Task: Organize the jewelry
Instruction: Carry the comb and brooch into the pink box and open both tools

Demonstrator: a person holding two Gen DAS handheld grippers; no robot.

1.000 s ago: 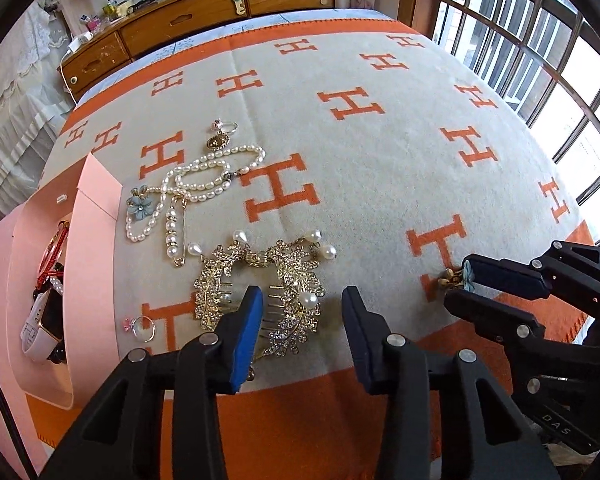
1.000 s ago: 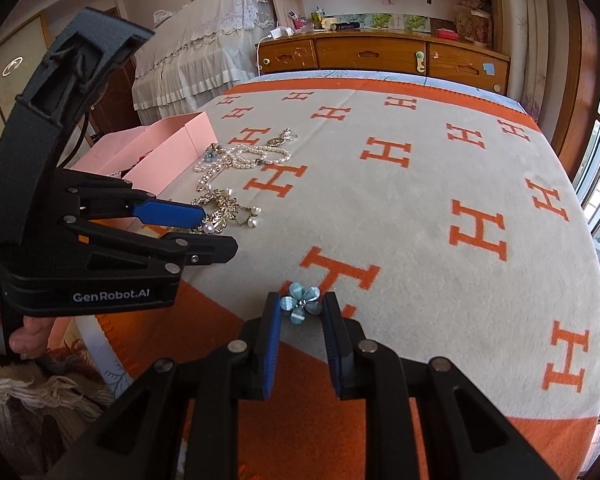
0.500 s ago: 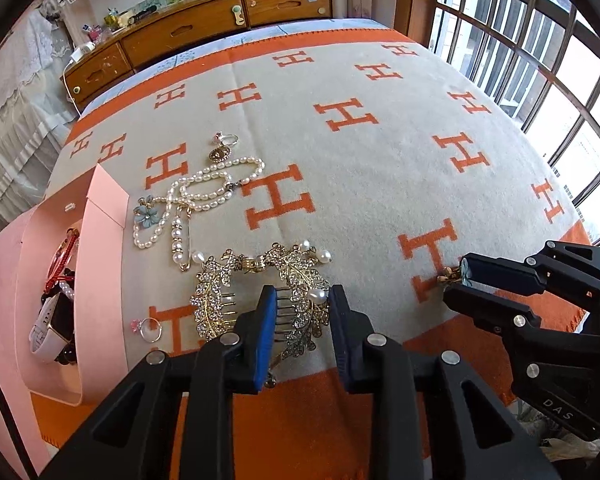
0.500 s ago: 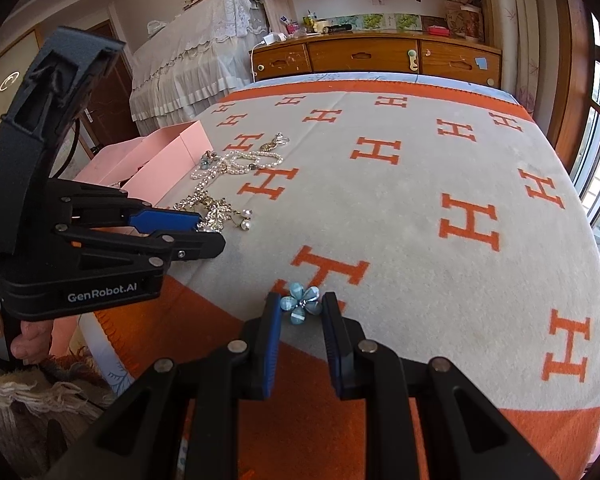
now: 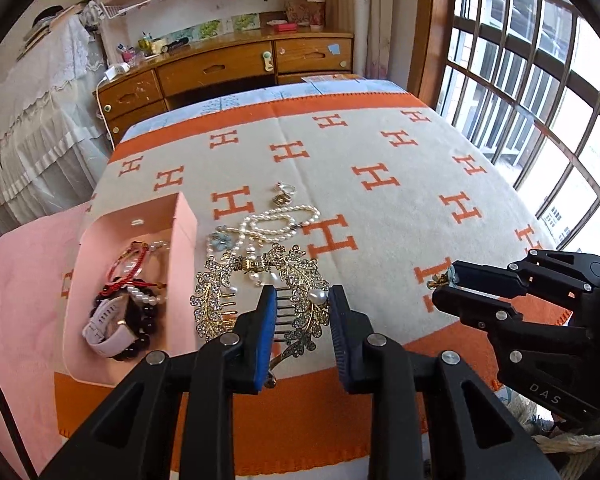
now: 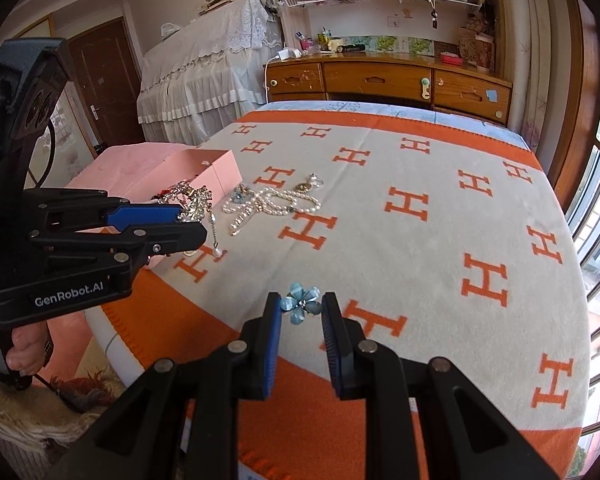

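Observation:
My left gripper (image 5: 302,310) is shut on a gold leaf hair comb (image 5: 300,280) set with stones and pearls, held just above the bed beside the pink box (image 5: 184,232). In the right wrist view the comb (image 6: 188,200) hangs from the left gripper (image 6: 190,222), a pearl dangling below it. My right gripper (image 6: 300,306) is shut on a small blue flower brooch (image 6: 302,304), raised over the blanket's orange border. The left wrist view shows the right gripper (image 5: 446,284) at the right edge. The box holds a watch (image 5: 108,330), a red cord bracelet and bead bracelets.
A pearl necklace (image 5: 276,220), a second blue flower (image 5: 220,240) and a small gold pendant (image 5: 284,194) lie on the H-patterned blanket (image 5: 380,220) behind the comb. A wooden dresser (image 5: 220,68) stands past the bed, with a window at the right. A hand (image 6: 16,352) grips the left handle.
The left jaws closed on the hair comb and lifted it off the blanket toward the pink box. The right gripper rose a little with the blue flower.

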